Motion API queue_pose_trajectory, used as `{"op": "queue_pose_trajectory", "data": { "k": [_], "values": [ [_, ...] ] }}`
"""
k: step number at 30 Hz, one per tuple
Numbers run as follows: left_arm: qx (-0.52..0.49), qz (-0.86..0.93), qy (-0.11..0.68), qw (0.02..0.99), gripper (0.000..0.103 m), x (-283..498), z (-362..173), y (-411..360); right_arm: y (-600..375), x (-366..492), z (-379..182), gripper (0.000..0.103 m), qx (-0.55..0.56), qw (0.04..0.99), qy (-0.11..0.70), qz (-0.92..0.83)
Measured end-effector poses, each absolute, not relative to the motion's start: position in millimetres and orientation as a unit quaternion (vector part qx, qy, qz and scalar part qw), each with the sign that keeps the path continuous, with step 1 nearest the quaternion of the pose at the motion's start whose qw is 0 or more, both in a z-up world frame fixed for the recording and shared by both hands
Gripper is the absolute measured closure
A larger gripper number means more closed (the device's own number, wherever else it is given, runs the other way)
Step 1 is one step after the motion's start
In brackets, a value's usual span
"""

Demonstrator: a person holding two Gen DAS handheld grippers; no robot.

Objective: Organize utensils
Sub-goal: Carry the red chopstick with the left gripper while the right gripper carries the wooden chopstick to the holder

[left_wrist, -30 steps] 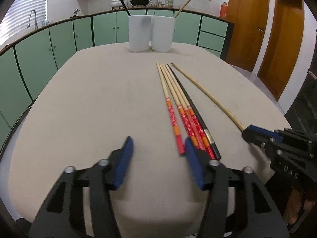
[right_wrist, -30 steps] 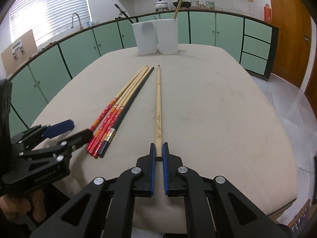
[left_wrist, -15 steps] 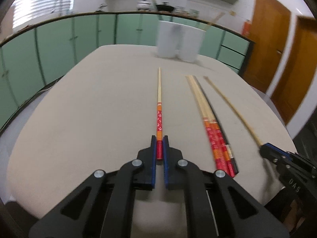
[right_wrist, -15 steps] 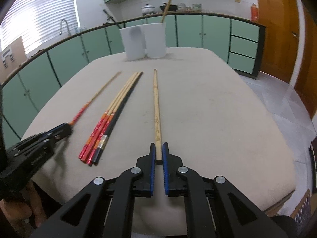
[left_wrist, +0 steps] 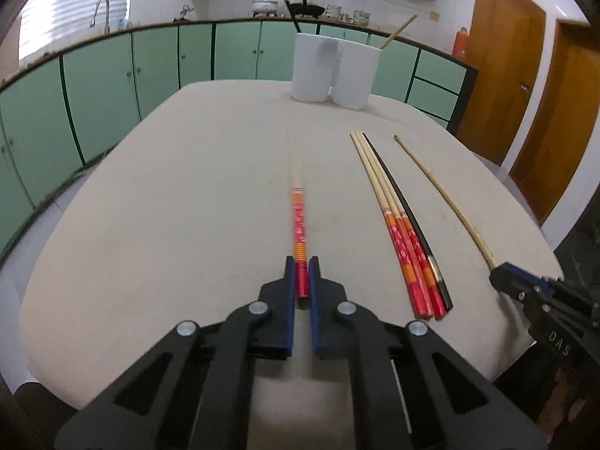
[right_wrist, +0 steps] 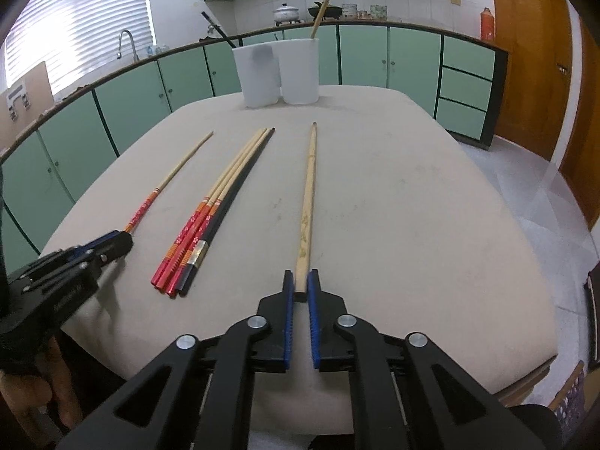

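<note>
My left gripper (left_wrist: 302,268) is shut on the red end of a red-and-wood chopstick (left_wrist: 299,221), which points toward the cups; it also shows in the right wrist view (right_wrist: 165,183). My right gripper (right_wrist: 300,281) is shut on the butt of a plain wooden chopstick (right_wrist: 307,202), seen in the left wrist view (left_wrist: 442,195) too. Between them lie two red-and-wood chopsticks and a black one in a bundle (left_wrist: 405,221) (right_wrist: 213,206). Two white cups (left_wrist: 330,71) (right_wrist: 277,71) stand at the far end of the table, a black utensil in one and a wooden stick in the other.
The beige table (left_wrist: 187,187) is rounded, with its near edge just under both grippers. Green cabinets (left_wrist: 112,75) and a counter run behind it. Wooden doors (left_wrist: 525,75) are at the right.
My left gripper went from open beside the bundle to shut on one red chopstick and drew it left, away from the others. My right gripper has stayed shut on the plain chopstick.
</note>
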State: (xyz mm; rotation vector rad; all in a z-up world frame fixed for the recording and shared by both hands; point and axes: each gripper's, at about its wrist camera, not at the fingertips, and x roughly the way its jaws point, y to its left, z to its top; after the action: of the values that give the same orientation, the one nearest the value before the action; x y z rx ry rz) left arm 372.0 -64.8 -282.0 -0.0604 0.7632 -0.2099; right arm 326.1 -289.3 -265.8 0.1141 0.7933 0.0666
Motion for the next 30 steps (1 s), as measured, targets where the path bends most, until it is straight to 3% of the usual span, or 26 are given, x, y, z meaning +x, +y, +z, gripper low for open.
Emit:
{"op": "queue_pose_trajectory", "data": {
  "k": [8,21,30],
  "values": [
    [-0.062,-0.103,0.374,0.92,0.098,362,-232,-47,-303,309,-210,0.096,0.072,0.927,0.365,0.045],
    [-0.034,-0.118,0.32,0.939,0.098,343,-135,-39,-311,312,-109,0.096,0.041,0.938,0.334,0.078],
    [-0.021,-0.13,0.322,0.938,0.098,360,-114,-46,-301,354,-82,0.096,-0.01,0.933,0.346,0.1]
  ]
}}
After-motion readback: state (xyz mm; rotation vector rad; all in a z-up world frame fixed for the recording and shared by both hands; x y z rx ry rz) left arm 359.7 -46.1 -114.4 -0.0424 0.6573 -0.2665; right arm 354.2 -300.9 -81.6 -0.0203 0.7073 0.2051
